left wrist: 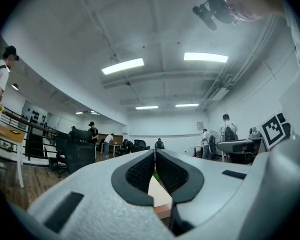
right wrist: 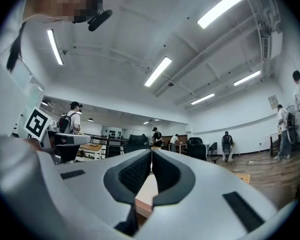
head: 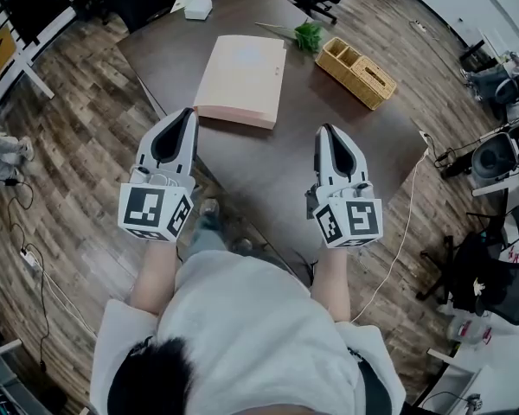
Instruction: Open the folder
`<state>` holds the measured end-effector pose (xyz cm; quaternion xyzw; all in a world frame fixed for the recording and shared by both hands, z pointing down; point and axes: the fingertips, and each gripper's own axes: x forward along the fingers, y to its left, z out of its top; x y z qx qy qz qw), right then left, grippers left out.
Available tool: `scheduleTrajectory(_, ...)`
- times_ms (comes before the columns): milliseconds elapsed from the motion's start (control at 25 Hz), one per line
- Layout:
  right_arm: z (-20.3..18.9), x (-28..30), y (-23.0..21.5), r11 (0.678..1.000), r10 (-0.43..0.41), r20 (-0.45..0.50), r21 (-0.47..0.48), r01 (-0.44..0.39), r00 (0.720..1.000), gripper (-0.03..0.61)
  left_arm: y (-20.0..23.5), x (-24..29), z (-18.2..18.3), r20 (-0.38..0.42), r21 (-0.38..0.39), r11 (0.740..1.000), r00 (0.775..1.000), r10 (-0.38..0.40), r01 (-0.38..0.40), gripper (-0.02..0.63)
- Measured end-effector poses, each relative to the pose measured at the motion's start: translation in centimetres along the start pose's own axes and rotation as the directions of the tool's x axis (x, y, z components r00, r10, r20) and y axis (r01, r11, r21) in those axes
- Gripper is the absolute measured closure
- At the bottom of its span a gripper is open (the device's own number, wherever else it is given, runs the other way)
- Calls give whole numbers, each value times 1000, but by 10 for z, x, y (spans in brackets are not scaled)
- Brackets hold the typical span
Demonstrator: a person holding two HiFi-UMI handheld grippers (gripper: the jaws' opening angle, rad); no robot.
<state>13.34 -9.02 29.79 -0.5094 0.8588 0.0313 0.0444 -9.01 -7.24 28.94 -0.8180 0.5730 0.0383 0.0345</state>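
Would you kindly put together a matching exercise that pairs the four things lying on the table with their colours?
Things:
1. folder
2. basket
3. plant sprig
4. small box

Colours:
A. green
B. white
C. pale pink
D. tan

Pairs: 1-C; 2-D; 3-A; 4-B

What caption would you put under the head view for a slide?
Shut and empty, the left gripper and right gripper hover before the closed pink folder on the dark table.
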Motion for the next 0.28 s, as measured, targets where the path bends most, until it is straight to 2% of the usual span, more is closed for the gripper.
scheduleTrajectory(280, 2, -8, -5, 1000, -1, 11, -7, 1, 1000, 566, -10, 0, 1, 9, -4, 1000, 1000, -4, 4, 600)
